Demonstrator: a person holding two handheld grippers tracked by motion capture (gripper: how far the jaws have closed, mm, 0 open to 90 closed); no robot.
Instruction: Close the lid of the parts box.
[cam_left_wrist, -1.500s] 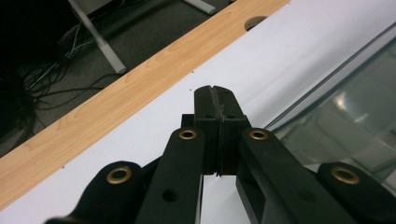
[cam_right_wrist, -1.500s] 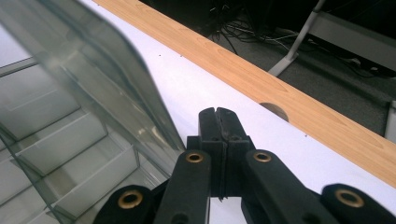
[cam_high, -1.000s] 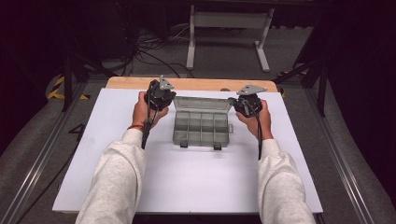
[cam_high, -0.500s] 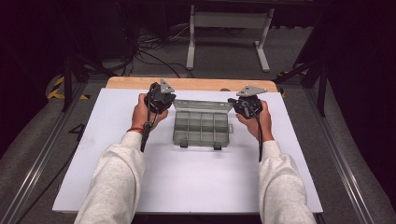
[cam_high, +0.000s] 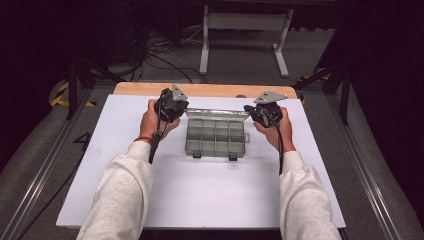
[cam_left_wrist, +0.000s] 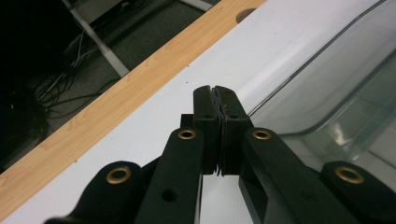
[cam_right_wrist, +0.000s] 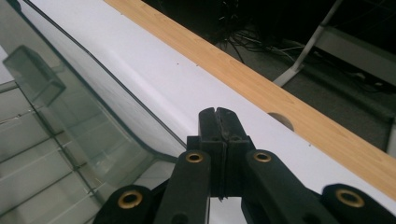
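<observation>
A clear plastic compartment box (cam_high: 216, 137) with its lid (cam_high: 218, 113) raised at the far side is set on the white table sheet (cam_high: 200, 190), between the two grippers. The left gripper (cam_high: 171, 106) is held just beside the box's far left corner, the right gripper (cam_high: 264, 113) just beside its far right corner. Both pairs of jaws are seen pressed together, with nothing between them.

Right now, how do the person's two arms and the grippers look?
Both arms wear light grey long sleeves; a reddish band circles the left wrist. The left gripper and right gripper are black, each topped by a grey three-cornered plate and trailing a black cable. Brass-coloured rivets dot the black jaws.
</observation>
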